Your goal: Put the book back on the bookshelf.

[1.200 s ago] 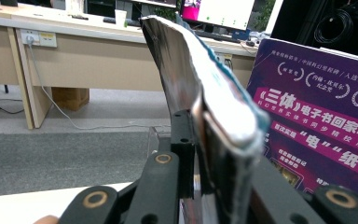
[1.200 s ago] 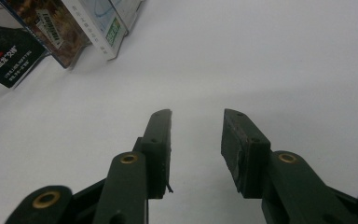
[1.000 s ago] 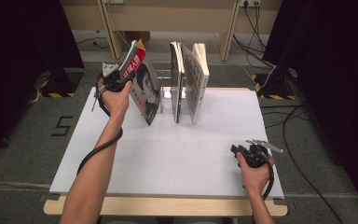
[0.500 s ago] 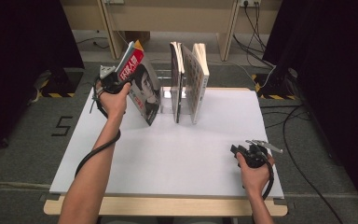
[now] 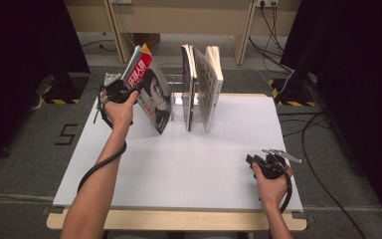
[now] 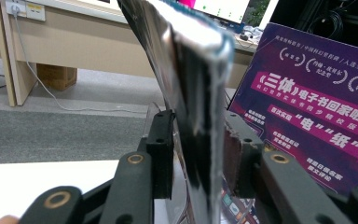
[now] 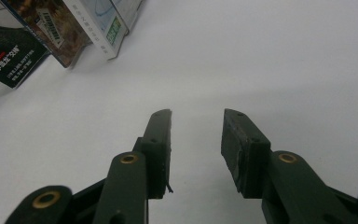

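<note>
A magazine [image 5: 151, 92] with a red title strip and a face on its cover stands tilted at the back left of the white tabletop [image 5: 189, 164], leaning to the left. My left gripper [image 5: 128, 90] reaches its upper left edge. In the left gripper view the magazine's edge [image 6: 191, 70] runs up between the jaws of my left gripper [image 6: 196, 154], which have just been opening, and the pads stand beside it without pressing. My right gripper [image 5: 252, 162] rests low at the front right, open and holding nothing, with bare tabletop between the jaws of my right gripper [image 7: 196, 140].
Two more books [image 5: 189, 89] [image 5: 211, 84] stand upright in a clear stand [image 5: 178, 107] right of the magazine. A purple book cover [image 6: 307, 116] faces the left gripper view. Book corners [image 7: 93, 23] show far off in the right gripper view. Cables lie on the floor at the right.
</note>
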### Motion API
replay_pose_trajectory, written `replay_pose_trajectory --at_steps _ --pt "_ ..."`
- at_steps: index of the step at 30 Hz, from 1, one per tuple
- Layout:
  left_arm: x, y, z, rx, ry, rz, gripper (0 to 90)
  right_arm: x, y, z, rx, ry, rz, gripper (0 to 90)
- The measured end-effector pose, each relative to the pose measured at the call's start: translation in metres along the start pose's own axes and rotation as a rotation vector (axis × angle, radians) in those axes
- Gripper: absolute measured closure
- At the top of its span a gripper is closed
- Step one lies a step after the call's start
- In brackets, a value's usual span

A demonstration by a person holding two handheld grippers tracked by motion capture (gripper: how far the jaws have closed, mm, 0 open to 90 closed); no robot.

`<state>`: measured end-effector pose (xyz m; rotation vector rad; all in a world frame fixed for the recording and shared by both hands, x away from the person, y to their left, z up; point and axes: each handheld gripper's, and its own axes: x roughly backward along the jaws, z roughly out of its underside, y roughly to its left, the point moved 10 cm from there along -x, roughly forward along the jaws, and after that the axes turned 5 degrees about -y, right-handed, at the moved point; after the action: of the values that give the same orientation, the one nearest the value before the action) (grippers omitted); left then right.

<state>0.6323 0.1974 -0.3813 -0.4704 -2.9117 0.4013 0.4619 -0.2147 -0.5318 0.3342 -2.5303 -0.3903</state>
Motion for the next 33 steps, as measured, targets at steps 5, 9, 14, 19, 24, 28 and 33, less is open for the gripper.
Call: replay_pose_trajectory --at_steps 5,9,14,19,24,28,33 --pt "0.003 0.001 0.002 0.010 0.002 -0.004 62.4 0.000 0.001 0.000 0.001 0.002 -0.002 63.1" --pt "0.006 0.003 0.003 0.012 0.006 -0.010 59.9 0.000 0.001 0.000 0.000 0.002 -0.001 63.1" --pt "0.008 0.004 0.002 0.008 0.009 -0.010 58.6 0.000 0.001 0.000 0.000 0.002 -0.001 63.1" --pt "0.011 0.004 0.003 0.008 0.009 -0.010 57.8 0.000 0.001 0.000 0.003 0.003 0.003 63.1" --pt "0.013 0.005 0.004 0.007 0.013 -0.009 57.5 0.000 0.001 0.001 0.004 0.004 -0.001 63.1" --pt "0.015 0.006 0.006 0.010 0.017 -0.007 56.8 0.000 0.002 0.001 -0.002 0.005 -0.001 63.1" --pt "0.018 0.005 0.009 0.011 0.023 -0.005 56.0 0.000 0.002 0.001 -0.003 0.004 0.000 63.1"
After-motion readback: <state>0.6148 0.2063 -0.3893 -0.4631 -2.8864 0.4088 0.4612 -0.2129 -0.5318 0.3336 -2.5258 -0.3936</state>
